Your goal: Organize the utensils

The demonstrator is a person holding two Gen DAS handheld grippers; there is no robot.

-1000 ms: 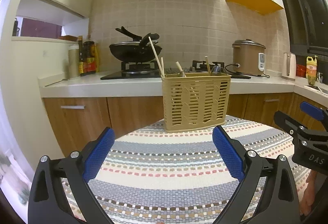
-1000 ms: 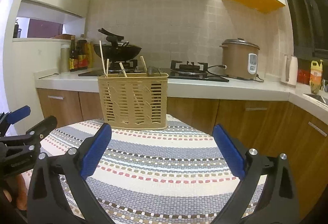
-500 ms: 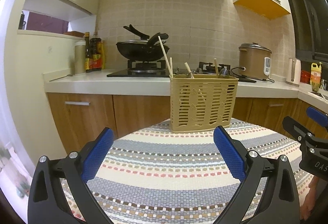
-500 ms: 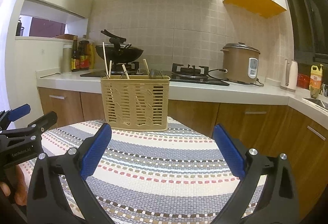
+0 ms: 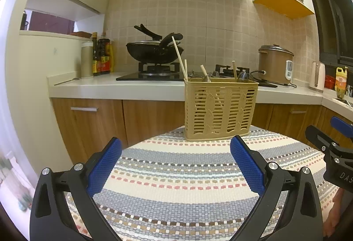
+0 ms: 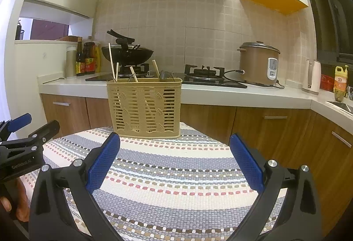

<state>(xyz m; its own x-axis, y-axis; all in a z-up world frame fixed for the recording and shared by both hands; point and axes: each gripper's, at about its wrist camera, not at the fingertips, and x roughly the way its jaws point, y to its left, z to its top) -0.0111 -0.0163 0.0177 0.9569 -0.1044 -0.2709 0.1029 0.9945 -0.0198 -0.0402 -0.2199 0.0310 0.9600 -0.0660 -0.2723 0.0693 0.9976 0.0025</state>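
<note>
raised and levelled since a moment ago, left gripper (image 5: 175, 160) and right gripper (image 6: 174, 157) both spread wide and empty, utensils (image 5: 204, 72) already standing in basket (image 5: 220, 108) at cloth's (image 5: 176, 174) far edge, sorting seemingly done.

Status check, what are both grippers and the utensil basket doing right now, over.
Left hand-held gripper open, empty. Right hand-held gripper open, empty. Utensil basket upright at far edge of striped mat, chopsticks sticking out. Nothing between grippers and basket.
</note>
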